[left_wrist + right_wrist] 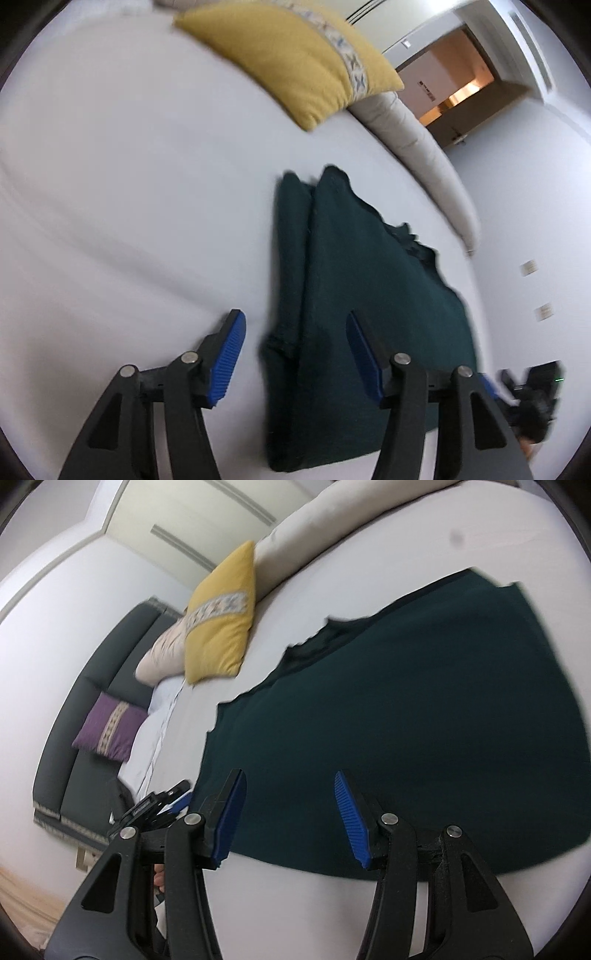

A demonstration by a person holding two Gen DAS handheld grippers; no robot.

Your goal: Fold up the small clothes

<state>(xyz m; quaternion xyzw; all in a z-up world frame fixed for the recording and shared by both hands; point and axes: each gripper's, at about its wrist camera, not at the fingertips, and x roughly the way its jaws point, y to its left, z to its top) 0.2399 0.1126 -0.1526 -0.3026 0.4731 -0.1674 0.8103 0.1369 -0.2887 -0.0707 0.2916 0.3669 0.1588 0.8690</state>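
Observation:
A dark green garment (369,295) lies folded on the white bed (129,184). It also shows in the right wrist view (424,720). My left gripper (295,354) is open above the garment's near left edge, with nothing between its blue pads (227,362). My right gripper (290,812) is open over the garment's near edge, also empty. The left gripper (162,805) is partly visible at the lower left of the right wrist view, and the right gripper (524,398) shows at the lower right of the left wrist view; I cannot see its fingertips.
A yellow cushion (295,62) lies at the far part of the bed, beside a beige bolster (417,147). In the right wrist view a purple cushion (110,731) leans against a dark headboard (92,709), next to the yellow cushion (221,627).

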